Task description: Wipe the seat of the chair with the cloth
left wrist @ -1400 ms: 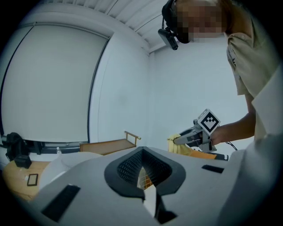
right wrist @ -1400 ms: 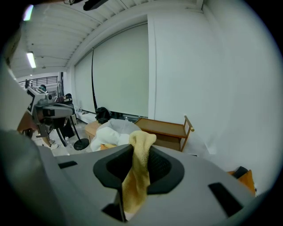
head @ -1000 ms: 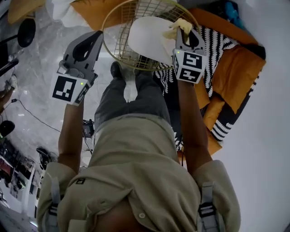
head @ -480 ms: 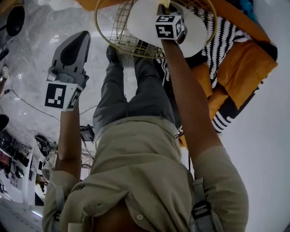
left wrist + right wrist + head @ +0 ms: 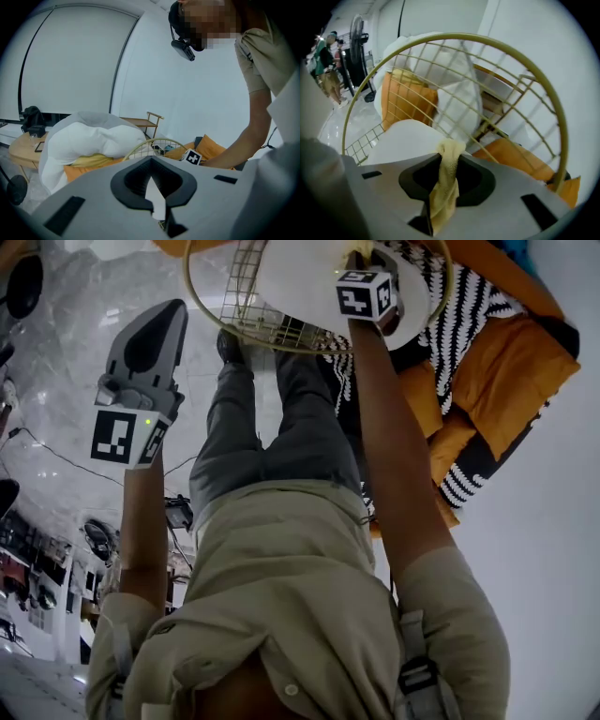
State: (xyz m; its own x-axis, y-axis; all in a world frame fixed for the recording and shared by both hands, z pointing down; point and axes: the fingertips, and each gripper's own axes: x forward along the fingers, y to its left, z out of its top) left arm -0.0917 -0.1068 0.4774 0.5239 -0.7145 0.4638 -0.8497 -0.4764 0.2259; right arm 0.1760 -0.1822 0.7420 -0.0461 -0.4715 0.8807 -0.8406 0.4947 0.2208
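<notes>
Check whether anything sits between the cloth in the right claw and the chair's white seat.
Nothing visible does. The right claw is shut on the yellow cloth, and the bare white seat lies directly ahead of its tip. The gold wire backrest stands beyond the seat, not in the way.

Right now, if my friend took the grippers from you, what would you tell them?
Right gripper: shut on the cloth, held at the white seat of the wire chair. I cannot tell whether the cloth touches the seat.
Left gripper: shut, nothing in it, held off to the left over the floor, away from the chair.
Done: the cloth is gripped and has been brought to the seat.
Left: rub the cloth across the whole seat. No marks show how much is wiped, so I would cover it all.
</notes>
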